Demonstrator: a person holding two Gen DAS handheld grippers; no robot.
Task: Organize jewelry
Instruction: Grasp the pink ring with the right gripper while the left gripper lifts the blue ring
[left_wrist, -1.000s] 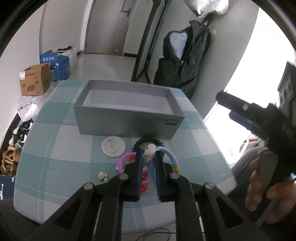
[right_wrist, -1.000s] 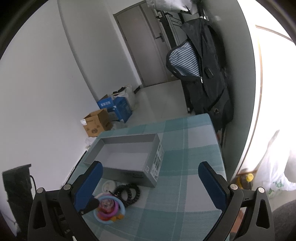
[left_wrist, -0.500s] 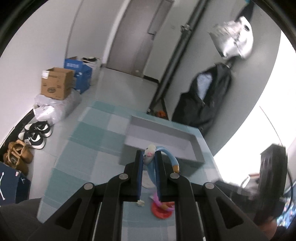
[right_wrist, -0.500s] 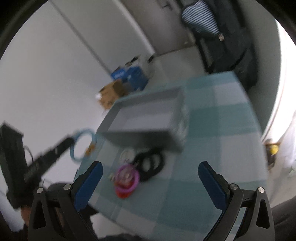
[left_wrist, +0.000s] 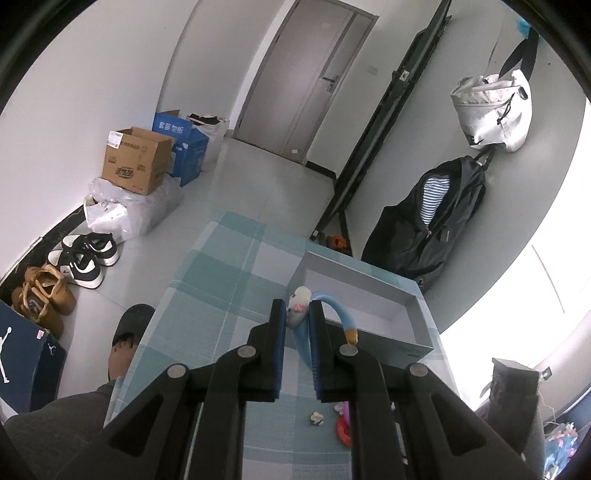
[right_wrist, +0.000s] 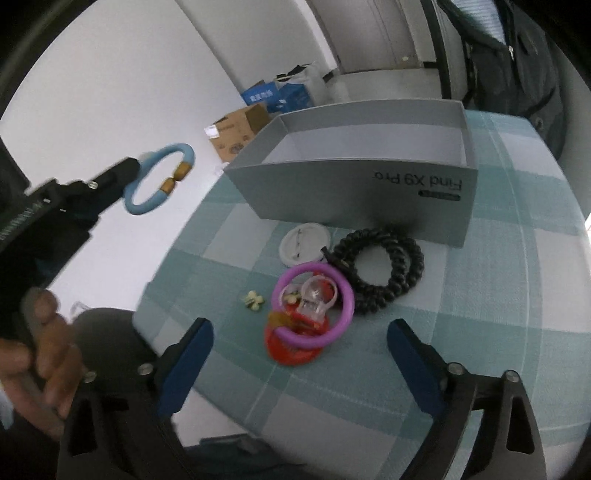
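My left gripper (left_wrist: 297, 314) is shut on a light blue bracelet (left_wrist: 336, 310) with a white charm and gold ends, held high above the table, left of the grey open box (left_wrist: 373, 306). In the right wrist view the same bracelet (right_wrist: 159, 179) hangs from the left gripper (right_wrist: 138, 168) at the left. My right gripper (right_wrist: 299, 354) is open and empty, low over a purple bracelet (right_wrist: 314, 306), a clear ring holder on a red disc (right_wrist: 291, 350), a black coiled band (right_wrist: 384, 269), a white round lid (right_wrist: 303, 245) and a small cream earring (right_wrist: 253, 301). The grey box (right_wrist: 362, 184) stands behind them.
The table has a teal and white checked cloth (right_wrist: 480, 332); its near left edge is close to the jewelry pile. Cardboard boxes (left_wrist: 136, 162) and shoes (left_wrist: 85, 258) lie on the floor to the left. A black jacket (left_wrist: 432, 229) hangs on the wall behind the box.
My left gripper has lifted the blue bracelet off the table and risen up and to the left. My right gripper has come down and forward toward the remaining jewelry.
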